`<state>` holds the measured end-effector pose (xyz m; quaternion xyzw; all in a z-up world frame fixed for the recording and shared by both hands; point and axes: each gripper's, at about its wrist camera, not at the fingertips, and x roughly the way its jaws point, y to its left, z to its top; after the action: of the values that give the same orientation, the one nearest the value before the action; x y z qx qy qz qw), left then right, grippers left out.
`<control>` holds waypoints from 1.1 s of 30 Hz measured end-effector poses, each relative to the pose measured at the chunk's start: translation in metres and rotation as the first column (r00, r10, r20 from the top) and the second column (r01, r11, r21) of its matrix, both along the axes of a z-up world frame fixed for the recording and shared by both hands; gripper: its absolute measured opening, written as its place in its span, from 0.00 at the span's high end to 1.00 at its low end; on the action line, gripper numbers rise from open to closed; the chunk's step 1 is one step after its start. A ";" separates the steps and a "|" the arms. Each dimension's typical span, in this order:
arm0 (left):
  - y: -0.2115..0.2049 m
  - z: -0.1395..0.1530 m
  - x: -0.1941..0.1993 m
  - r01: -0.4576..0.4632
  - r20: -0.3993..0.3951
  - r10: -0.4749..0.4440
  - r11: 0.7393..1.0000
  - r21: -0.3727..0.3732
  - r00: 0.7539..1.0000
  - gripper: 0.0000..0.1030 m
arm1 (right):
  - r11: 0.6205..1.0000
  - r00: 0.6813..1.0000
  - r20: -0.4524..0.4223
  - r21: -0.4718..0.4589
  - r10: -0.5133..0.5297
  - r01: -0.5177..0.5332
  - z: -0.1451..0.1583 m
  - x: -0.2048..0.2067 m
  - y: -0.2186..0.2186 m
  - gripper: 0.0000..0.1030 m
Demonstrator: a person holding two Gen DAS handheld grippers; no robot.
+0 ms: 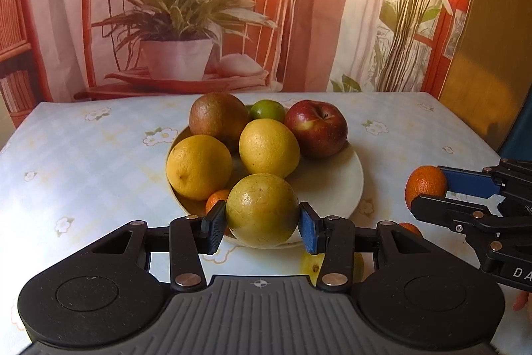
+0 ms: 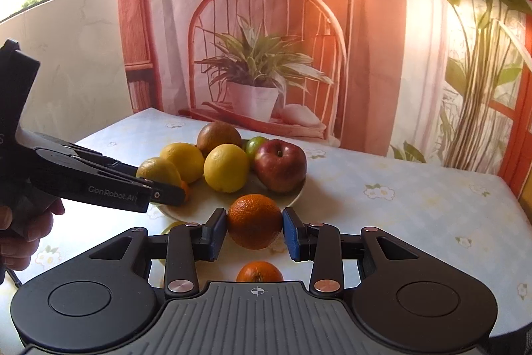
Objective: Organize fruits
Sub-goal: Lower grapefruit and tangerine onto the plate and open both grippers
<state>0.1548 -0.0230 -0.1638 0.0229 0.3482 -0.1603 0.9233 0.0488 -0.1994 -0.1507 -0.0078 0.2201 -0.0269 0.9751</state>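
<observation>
Fruit is sitting heaped on the round white ceramic plate, my landmark on the floral, pale blue checked tablecloth.

Through the left wrist camera I am watching my left gripper clenching a round yellow-green fruit, one pad pressing on each side, at the near rim of the plate. Behind it on the plate two yellow lemons are lying side by side, with a brownish round fruit, a small green lime and a red apple lining the far side. A small orange mandarin is peeking out at the plate's near left edge. To the right of the plate my right gripper is carrying a round orange tangerine. Nearer than the plate, under my left gripper's linkage, a yellowish fruit is showing only in part; I cannot tell what it is.

Through the right wrist camera I am seeing my right gripper grasping that tangerine between its blue pads, just in front of the plate. Another orange tangerine is lying on the cloth nearer than the plate. My left gripper is reaching in at the plate's left rim, a hand gripping its handle. Beyond the plate a printed curtain with a potted plant and wicker chair is hanging.
</observation>
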 end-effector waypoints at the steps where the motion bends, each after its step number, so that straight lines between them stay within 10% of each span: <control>1: 0.000 -0.002 0.004 0.002 -0.014 -0.002 1.000 -0.003 1.000 0.53 | 1.000 1.000 -0.002 -0.009 0.007 -0.007 0.001 0.004 0.000 0.67; 20: 0.004 0.000 0.025 0.044 -0.052 -0.049 0.996 -0.077 0.997 0.51 | 1.000 0.990 -0.139 0.026 -0.008 0.012 -0.015 0.097 -0.023 0.67; 33: 0.059 0.023 0.033 -0.197 -0.200 0.151 0.952 -0.233 0.968 0.14 | 0.995 0.993 -0.103 0.065 -0.062 0.069 -0.009 0.078 -0.019 0.61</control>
<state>0.1876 0.0355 -0.1406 -0.1394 0.4075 -0.1222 0.8942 0.1270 -0.2187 -0.1592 0.0316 0.2701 -0.0511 0.9610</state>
